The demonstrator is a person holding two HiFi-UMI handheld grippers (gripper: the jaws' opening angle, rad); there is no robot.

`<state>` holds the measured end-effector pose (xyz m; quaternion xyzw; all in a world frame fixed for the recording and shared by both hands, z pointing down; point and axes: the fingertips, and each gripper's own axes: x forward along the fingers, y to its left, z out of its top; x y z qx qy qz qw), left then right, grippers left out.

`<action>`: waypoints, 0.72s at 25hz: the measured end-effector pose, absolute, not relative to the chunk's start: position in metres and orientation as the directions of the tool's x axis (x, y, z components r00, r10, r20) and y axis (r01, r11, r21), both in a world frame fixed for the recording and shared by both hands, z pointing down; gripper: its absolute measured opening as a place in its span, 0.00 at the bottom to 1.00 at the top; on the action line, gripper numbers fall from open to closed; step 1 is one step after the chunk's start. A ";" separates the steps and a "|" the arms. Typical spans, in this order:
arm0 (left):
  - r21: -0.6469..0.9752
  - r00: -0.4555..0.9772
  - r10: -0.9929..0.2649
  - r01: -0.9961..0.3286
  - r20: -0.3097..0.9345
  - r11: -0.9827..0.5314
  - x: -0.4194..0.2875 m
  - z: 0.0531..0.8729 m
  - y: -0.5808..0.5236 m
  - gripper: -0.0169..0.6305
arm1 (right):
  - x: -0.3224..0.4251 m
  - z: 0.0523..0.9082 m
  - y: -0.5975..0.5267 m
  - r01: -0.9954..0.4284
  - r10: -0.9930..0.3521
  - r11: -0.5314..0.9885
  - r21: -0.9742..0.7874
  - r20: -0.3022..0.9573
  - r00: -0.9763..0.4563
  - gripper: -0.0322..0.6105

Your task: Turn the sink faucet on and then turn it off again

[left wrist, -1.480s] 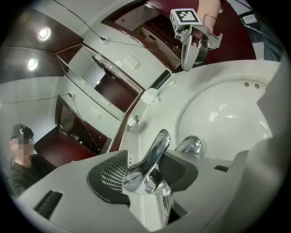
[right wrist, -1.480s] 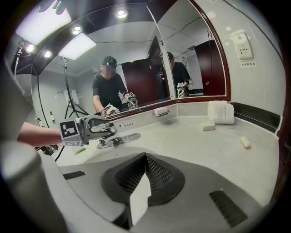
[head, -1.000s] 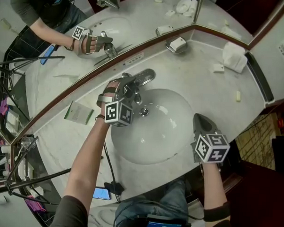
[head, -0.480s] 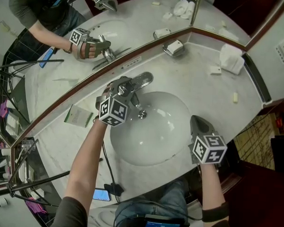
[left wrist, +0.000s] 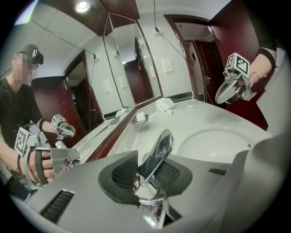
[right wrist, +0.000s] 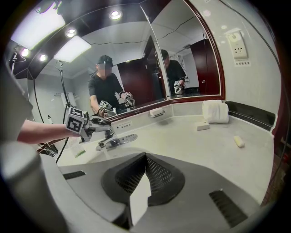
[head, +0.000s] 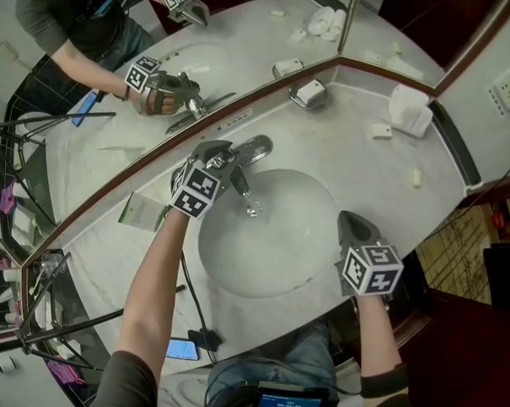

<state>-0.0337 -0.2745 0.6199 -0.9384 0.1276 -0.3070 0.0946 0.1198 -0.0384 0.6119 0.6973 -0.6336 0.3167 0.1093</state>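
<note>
Between left tongs [left wrist: 148,178], shiny chrome faucet lever [left wrist: 159,149]

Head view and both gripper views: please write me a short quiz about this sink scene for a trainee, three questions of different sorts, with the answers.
1. True or false: the right gripper is closed on the faucet handle.
2. What stands between the jaws of the left gripper? A) a soap bar B) the faucet handle C) a green packet
3. Fill in the word: the soap dish stands on the counter right at the foot of the ____.

Key:
1. False. Its jaws are together with nothing between them, and it hovers at the front of the counter, away from the faucet.
2. B.
3. mirror.
</note>
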 end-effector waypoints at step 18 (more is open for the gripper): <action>-0.313 0.728 -0.372 -0.224 0.576 -0.923 -0.045 0.608 -0.255 0.17 | 0.115 0.615 -0.022 -0.943 -0.800 -0.166 -0.288 0.598 -0.042 0.08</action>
